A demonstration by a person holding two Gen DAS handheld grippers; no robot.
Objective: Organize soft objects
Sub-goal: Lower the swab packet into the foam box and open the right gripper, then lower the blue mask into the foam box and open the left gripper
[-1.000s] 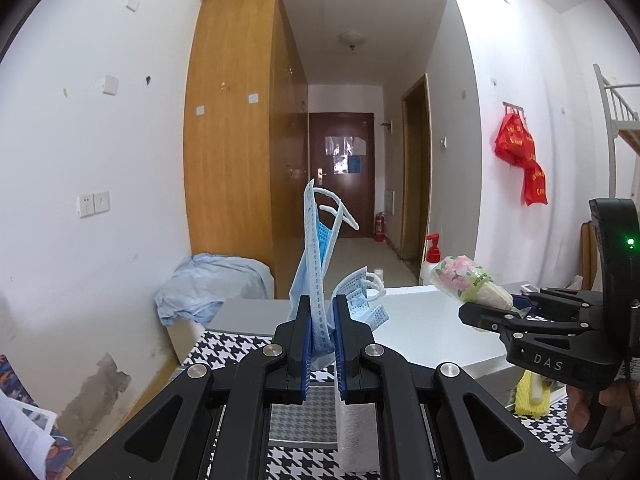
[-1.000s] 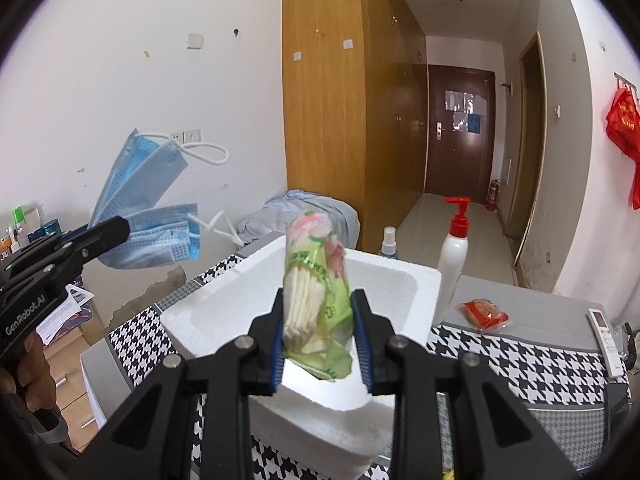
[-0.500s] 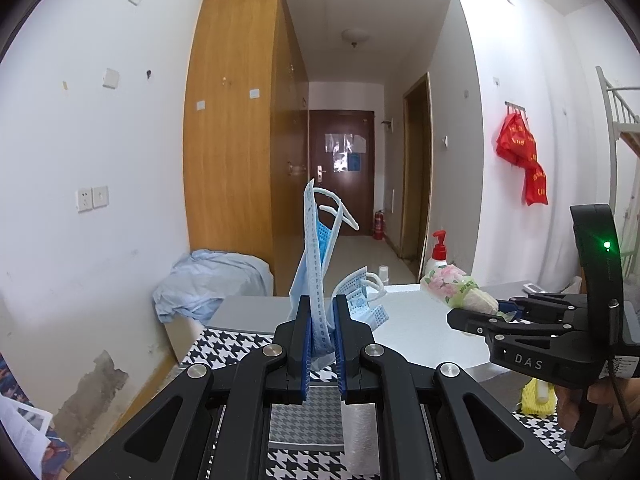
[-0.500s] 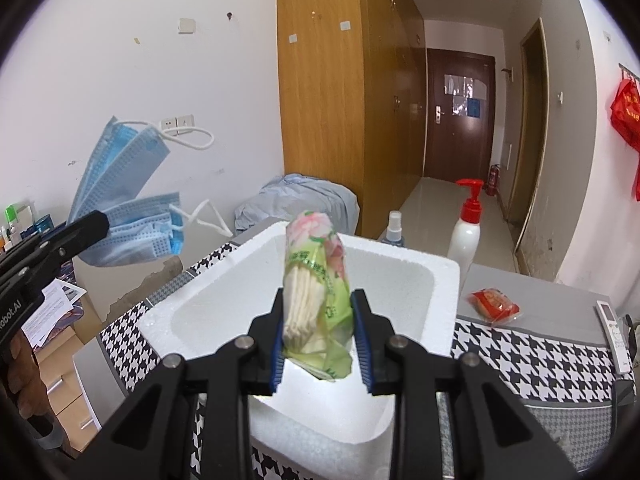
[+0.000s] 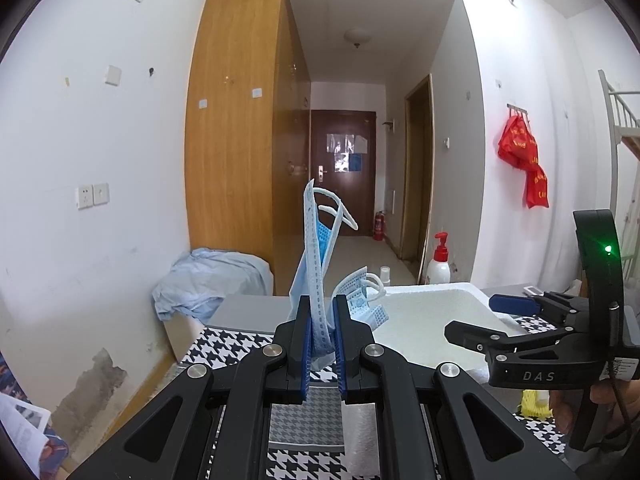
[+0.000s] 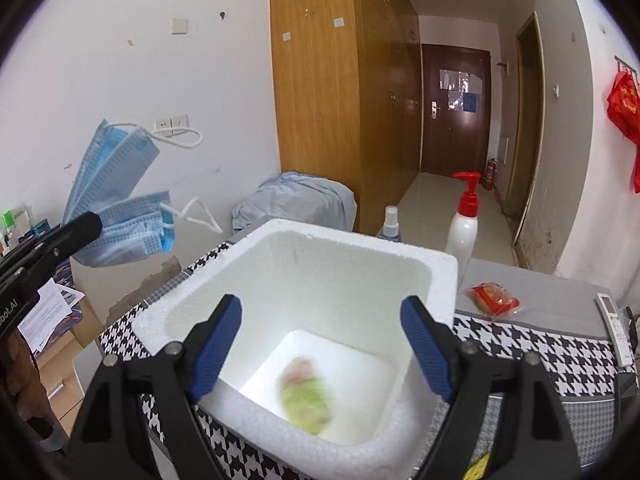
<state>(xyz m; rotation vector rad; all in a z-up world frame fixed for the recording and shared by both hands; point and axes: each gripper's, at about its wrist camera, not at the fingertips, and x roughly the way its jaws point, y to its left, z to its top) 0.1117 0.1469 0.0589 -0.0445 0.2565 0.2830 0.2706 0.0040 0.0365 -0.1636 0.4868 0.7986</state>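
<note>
My right hand-held gripper is opening, nothing between its jaws; the green packet lies blurred below it on the floor of the foam box. I should hold it clear above the rim, then bring over my left hand-held gripper, which pinches the blue masks off to its left, and let go only once they hang over the box
</note>
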